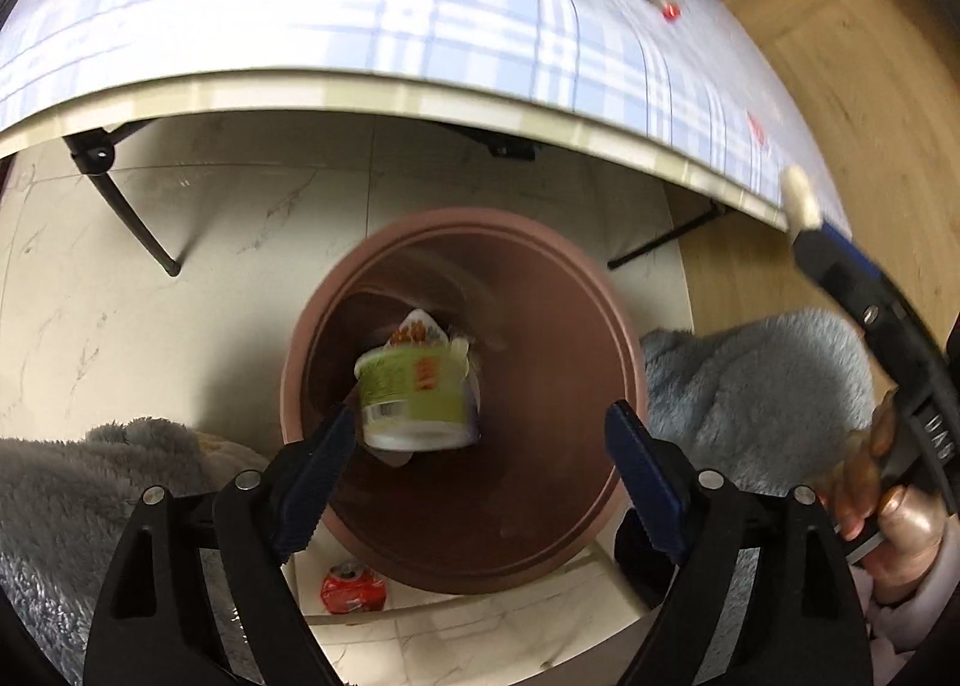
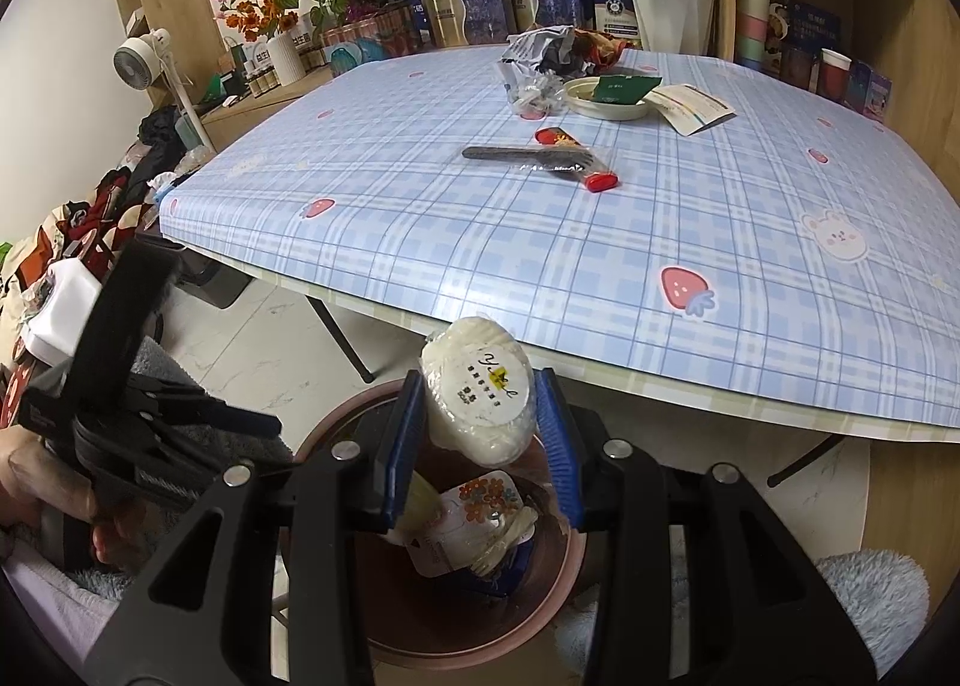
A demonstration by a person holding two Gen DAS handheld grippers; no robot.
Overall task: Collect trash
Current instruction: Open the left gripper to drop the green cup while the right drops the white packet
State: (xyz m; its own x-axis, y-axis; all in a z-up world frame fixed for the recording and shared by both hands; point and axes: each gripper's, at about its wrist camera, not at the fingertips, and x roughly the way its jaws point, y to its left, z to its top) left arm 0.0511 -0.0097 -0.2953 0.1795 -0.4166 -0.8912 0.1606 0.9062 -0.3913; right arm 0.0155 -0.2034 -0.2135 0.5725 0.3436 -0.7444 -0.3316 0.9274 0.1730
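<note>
Looking straight down in the left wrist view, I see a brown bin (image 1: pixel 624 338) on the floor by the table. A green instant-noodle cup (image 1: pixel 414 386) lies tilted inside its mouth, close to my left gripper's left finger and well clear of the other. My left gripper (image 1: pixel 480 422) is open wide above the bin. My right gripper (image 2: pixel 480 386) is shut on a round white plastic-wrapped pack (image 2: pixel 480 404), held over the bin (image 2: pixel 564 566), which has a flowered packet and a bottle inside. That white pack (image 1: pixel 801 197) also shows at the right edge of the left wrist view.
The checked tablecloth (image 2: pixel 540 242) holds a wrapped fork (image 2: pixel 528 155), red wrappers (image 2: pixel 602 181), a white lid (image 2: pixel 606 98) with a green packet, papers and crumpled bags. A red can (image 1: pixel 354 590) lies on the floor beside the bin. Fuzzy grey-blue fabric (image 1: pixel 750 386) flanks the bin.
</note>
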